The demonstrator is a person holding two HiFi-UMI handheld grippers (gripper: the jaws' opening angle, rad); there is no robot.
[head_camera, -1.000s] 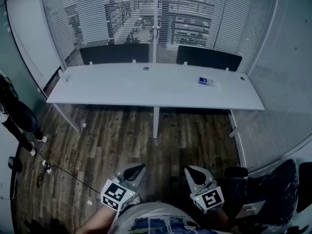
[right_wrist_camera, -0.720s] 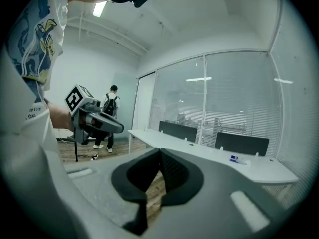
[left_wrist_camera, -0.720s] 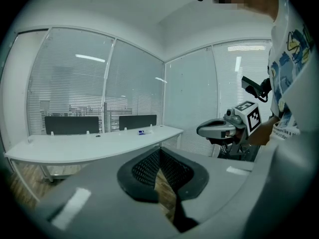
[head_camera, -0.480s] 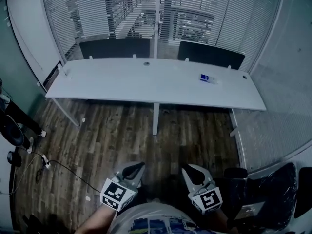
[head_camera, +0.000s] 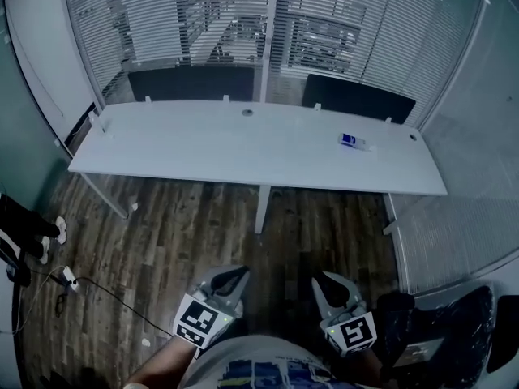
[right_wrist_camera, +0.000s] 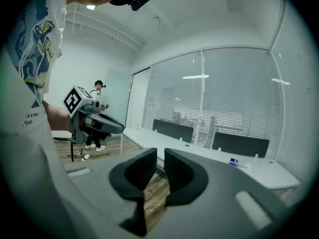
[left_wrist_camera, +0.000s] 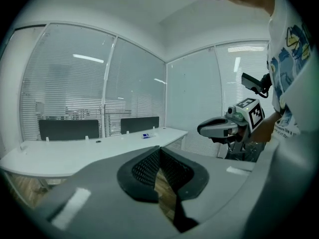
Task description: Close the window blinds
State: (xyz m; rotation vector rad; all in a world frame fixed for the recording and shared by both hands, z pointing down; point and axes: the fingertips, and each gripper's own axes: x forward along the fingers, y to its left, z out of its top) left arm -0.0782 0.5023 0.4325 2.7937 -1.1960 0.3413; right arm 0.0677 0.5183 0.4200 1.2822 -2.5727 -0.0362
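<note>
floor [head_camera: 178, 245] open to desk [head_camera: 203, 148] edge, blinds [head_camera: 146, 23] beyond

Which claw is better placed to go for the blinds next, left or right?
Right, marginally. Both hang side by side, equally far from the blinds behind the desk, but the right claw has its jaws slightly apart while the left claw is shut.

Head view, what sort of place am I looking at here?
Most likely an office workroom: a long white desk with dark divider screens along its far edge, wide slatted blinds behind it, and wood-look flooring.
</note>
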